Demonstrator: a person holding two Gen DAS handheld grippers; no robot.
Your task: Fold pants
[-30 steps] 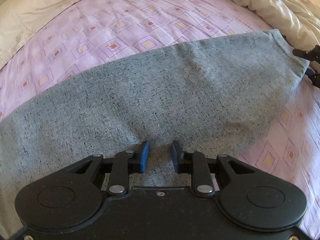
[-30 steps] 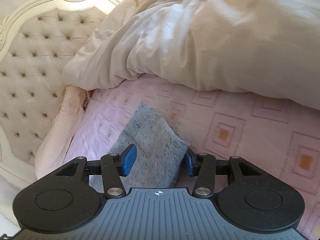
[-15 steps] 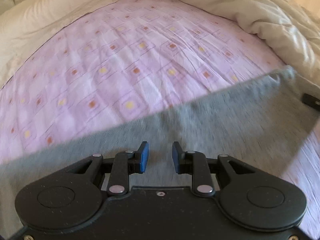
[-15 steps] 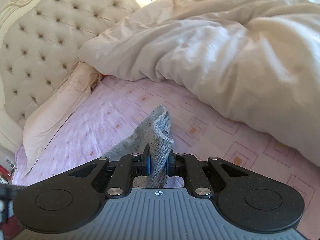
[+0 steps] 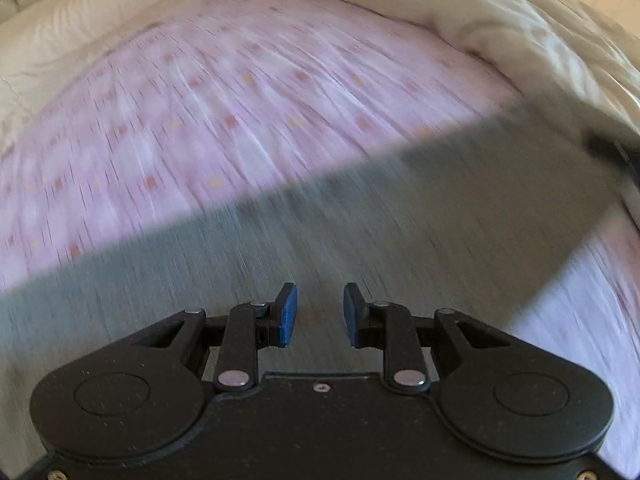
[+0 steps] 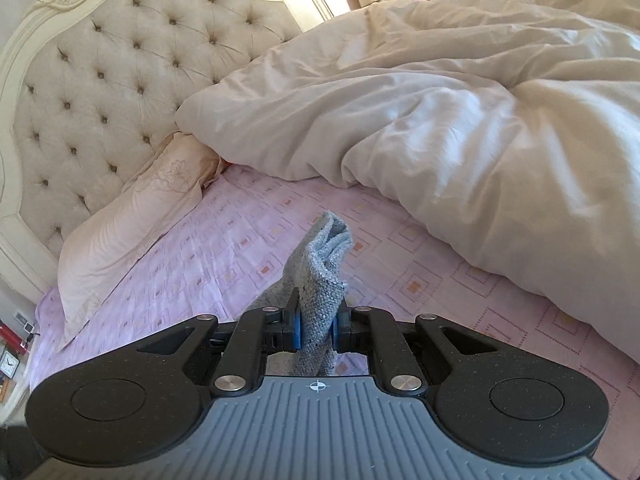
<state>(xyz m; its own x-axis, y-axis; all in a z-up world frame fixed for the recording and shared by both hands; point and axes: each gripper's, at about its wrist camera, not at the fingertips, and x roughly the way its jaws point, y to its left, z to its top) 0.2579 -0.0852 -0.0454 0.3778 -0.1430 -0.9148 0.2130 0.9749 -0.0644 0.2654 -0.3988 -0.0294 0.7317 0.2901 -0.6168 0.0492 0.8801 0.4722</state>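
A: Since a second ago the right gripper (image 6: 316,326) has clamped onto the end of the grey pants (image 6: 320,280) and lifted it clear of the pink patterned sheet (image 6: 224,248); before, its blue pads stood apart around the flat cloth.

B: And the left gripper (image 5: 316,316)?

A: Its pads are parted with a clear gap. The pants (image 5: 360,240) stretch beneath them, blurred, so I cannot tell whether any cloth is pinched. More sheet (image 5: 200,120) shows beyond the pants than before.

B: Any writing or labels?

A: Only a small crosshair mark on the right gripper's body. The white duvet (image 6: 460,120) lies bunched beside the tufted headboard (image 6: 120,60).
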